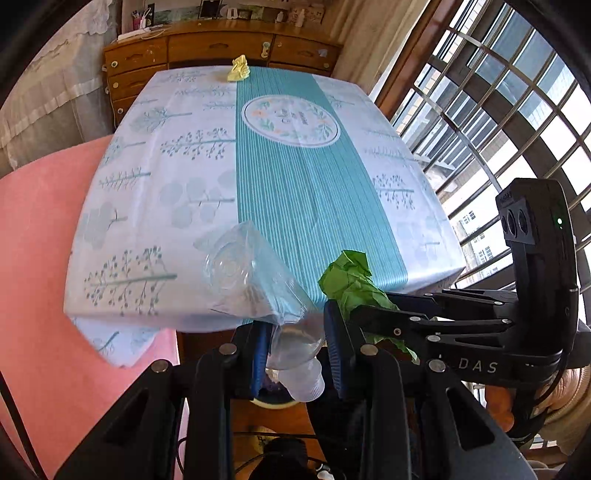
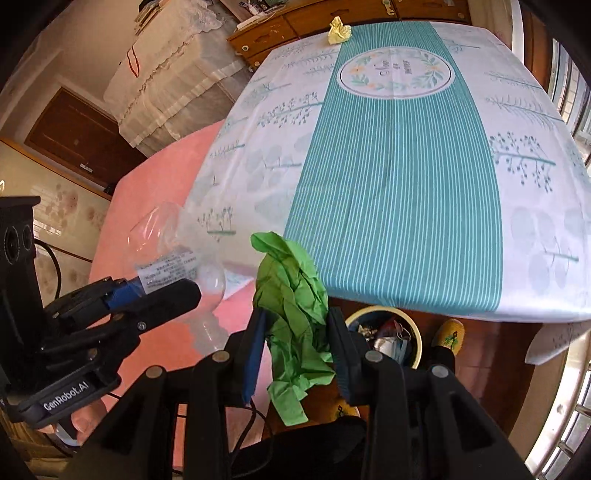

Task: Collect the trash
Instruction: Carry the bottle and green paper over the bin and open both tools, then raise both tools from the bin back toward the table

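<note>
Left gripper is clamped on a clear plastic bottle, blue pads pressing its neck end, cap pointing back toward the camera, crushed body sticking out forward over the near table edge. Right gripper is clamped on a crumpled green paper wad, which bulges above the fingers and hangs in a strip below them. Both grippers are side by side at the near edge of the table, which is covered with a white and teal-striped cloth. A crumpled yellow paper sits on the far end of the table, well apart from both grippers. Under the near table edge, a yellow-rimmed bin with trash in it stands on the floor, just beyond the right gripper's fingers in its view. A yellow slipper shows right of the bin. Pink fabric lies left of the table.
</note>
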